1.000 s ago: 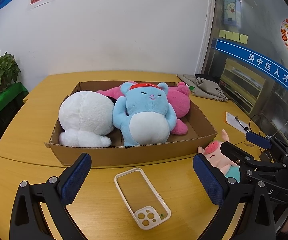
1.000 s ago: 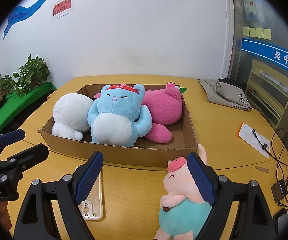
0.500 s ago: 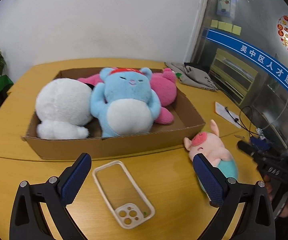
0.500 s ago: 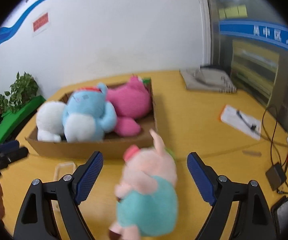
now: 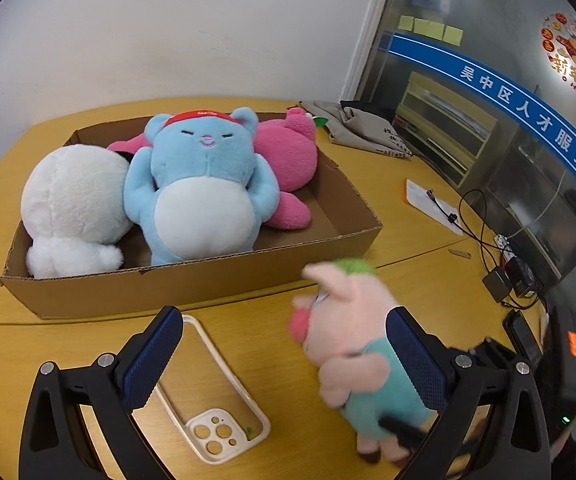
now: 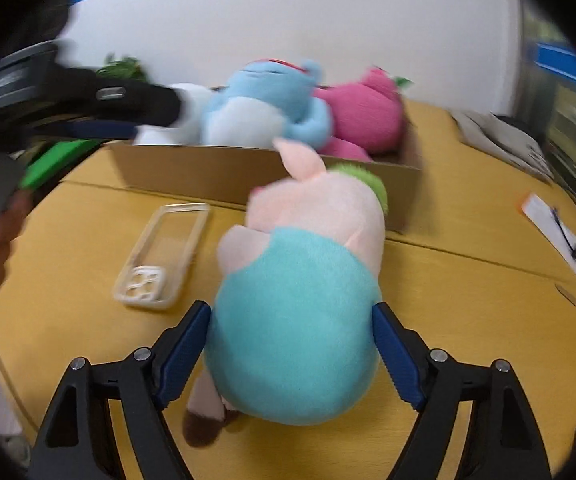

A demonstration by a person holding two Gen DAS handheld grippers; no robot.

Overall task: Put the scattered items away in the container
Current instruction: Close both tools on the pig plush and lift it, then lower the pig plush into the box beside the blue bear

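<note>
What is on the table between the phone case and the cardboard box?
Nothing. In the left wrist view, only bare yellow table separates the phone case from the cardboard box; the pig plush is off to one side.

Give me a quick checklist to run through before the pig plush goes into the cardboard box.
1. Right gripper around the pig plush: ok, both pads flank its teal body.
2. Grip firm: cannot tell, the picture is blurred.
3. Free space in the cardboard box: ok, its right end is bare beside the pink plush.
4. Left gripper out of the way: not ok, it sits open close to the pig.
5. Phone case accounted for: not ok, it lies on the table outside the box.
</note>
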